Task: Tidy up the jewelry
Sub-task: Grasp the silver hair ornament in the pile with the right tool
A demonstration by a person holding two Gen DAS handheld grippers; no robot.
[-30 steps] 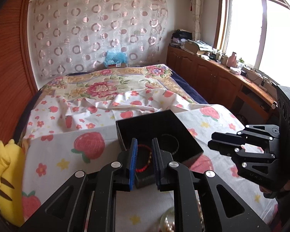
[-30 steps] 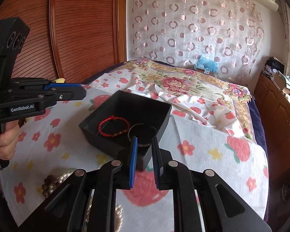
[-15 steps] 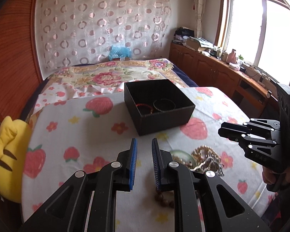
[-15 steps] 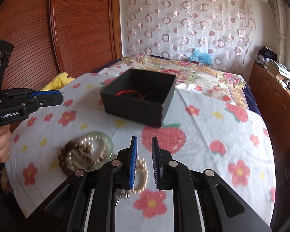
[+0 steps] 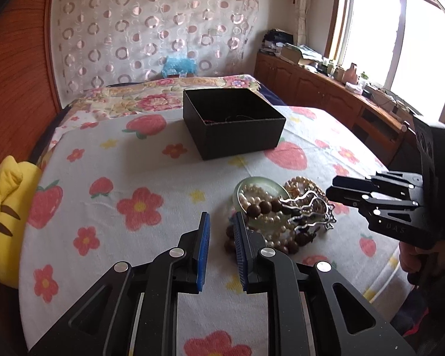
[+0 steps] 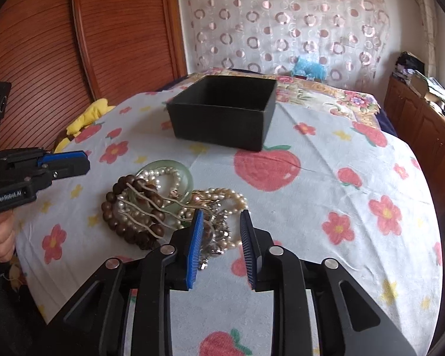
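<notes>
Tangled heap of pearl strands, brown wooden bead bracelet (image 6: 127, 216) and wavy metal hairpin (image 6: 151, 204): light, limp, snag-prone. Right gripper (image 6: 221, 237) jaws opening, nothing pinched; best to nip one strand. Left gripper (image 5: 221, 243) fingers narrowly apart, empty.

Black box (image 5: 233, 124) beyond jewelry pile (image 5: 281, 210); cloth (image 5: 127, 178) bare leftward.

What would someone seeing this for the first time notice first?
Probably the tangled jewelry pile, pearls, brown wooden beads and a wavy metal hairpin heaped on the flowered cloth just ahead of both grippers. Behind it stands an open black box. The right gripper hangs over the pile's near edge, its jaws opening with nothing gripped.
</notes>
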